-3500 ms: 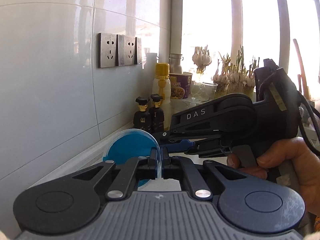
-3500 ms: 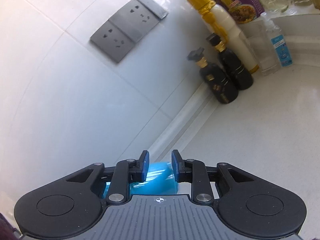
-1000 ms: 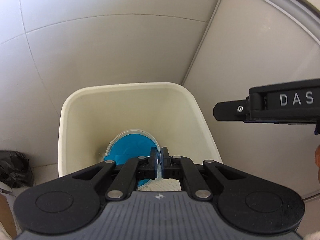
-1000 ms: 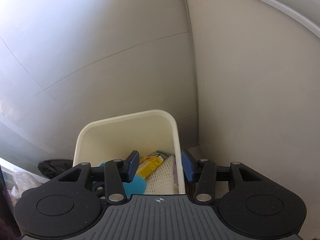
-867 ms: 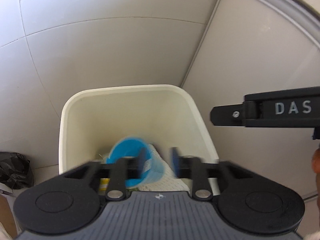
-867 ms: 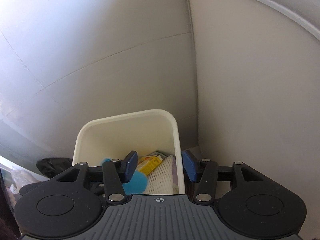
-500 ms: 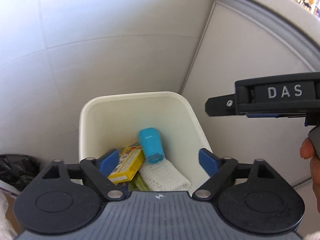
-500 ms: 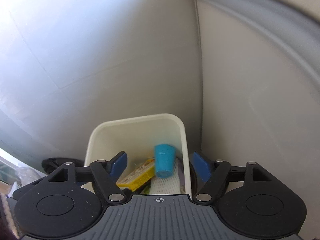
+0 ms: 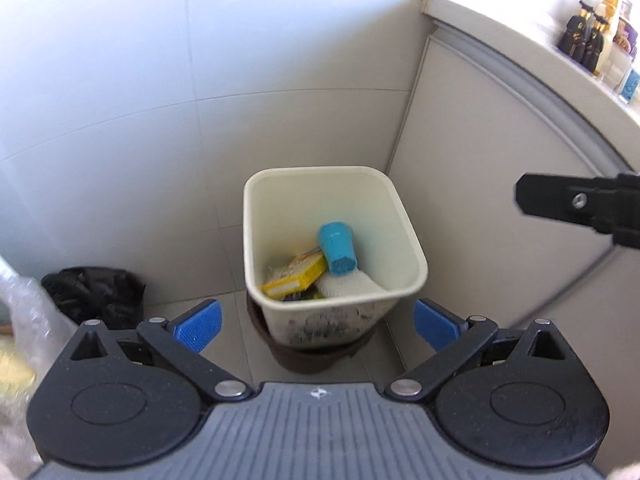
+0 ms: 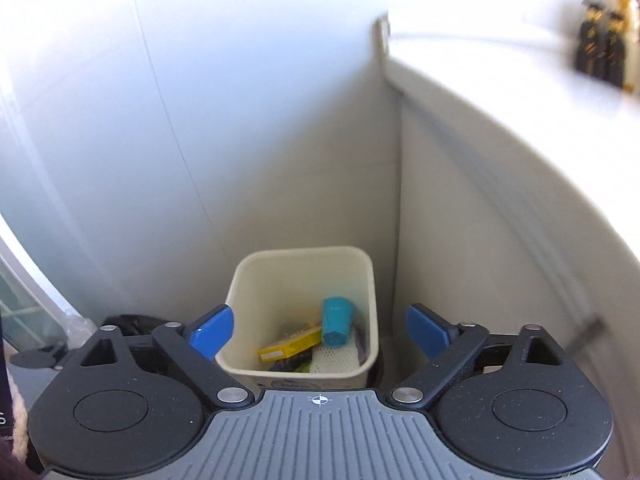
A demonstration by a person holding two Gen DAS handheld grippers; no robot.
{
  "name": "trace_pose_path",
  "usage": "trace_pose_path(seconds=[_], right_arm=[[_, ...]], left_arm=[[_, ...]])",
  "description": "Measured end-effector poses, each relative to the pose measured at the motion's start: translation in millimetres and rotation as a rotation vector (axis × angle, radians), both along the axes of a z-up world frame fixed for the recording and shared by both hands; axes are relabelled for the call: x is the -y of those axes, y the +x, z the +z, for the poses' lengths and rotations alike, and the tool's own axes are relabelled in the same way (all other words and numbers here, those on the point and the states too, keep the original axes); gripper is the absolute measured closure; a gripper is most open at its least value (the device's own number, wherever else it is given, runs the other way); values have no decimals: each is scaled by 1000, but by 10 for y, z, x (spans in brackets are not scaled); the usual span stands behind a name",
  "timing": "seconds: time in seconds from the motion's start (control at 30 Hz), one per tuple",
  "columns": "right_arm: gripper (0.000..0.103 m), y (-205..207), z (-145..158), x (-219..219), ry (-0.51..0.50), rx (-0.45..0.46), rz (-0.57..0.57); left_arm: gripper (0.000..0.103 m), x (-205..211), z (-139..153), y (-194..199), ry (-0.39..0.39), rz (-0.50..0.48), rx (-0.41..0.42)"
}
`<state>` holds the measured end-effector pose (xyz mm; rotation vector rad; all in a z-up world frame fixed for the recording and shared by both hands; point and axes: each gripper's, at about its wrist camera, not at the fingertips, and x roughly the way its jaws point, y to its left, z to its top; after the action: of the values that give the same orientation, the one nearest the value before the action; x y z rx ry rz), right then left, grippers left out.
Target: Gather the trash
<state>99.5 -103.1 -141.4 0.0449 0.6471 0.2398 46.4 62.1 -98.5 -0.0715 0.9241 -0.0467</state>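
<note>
Dropped a second ago, the blue cup (image 9: 337,247) now lies on its side in the cream bin (image 9: 414,248), mid-frame, leaning over a yellow box (image 9: 295,278) and white mesh (image 9: 346,286); what's beneath is hidden. Smudged print on the bin's front can't be read. Bottles (image 9: 585,42) upper right are blurred, labels illegible. Left gripper (image 9: 316,326) tilts down over the bin, jaws still spreading, nothing between them. Right gripper (image 10: 318,332) likewise, opening and empty; its tip cuts in at right.
</note>
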Motion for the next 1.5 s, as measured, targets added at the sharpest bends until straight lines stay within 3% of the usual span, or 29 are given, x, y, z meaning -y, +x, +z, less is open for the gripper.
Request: trace_pose_path(seconds=[0.23, 0.4, 0.67, 1.0, 1.5], right_arm=[[3, -723, 253, 8, -69, 117, -87], [3, -1146, 457, 23, -95, 173, -140], [0, -1474, 560, 92, -113, 217, -179], [0, -1583, 609, 182, -128, 230, -251], [0, -1611, 583, 73, -140, 222, -255]], left_arm=[[0, 145, 353, -331, 22, 63, 42], [0, 286, 345, -433, 53, 76, 58], [0, 352, 441, -627, 79, 89, 98], [0, 464, 524, -782, 110, 68, 154], [0, 461, 537, -836, 99, 67, 157]])
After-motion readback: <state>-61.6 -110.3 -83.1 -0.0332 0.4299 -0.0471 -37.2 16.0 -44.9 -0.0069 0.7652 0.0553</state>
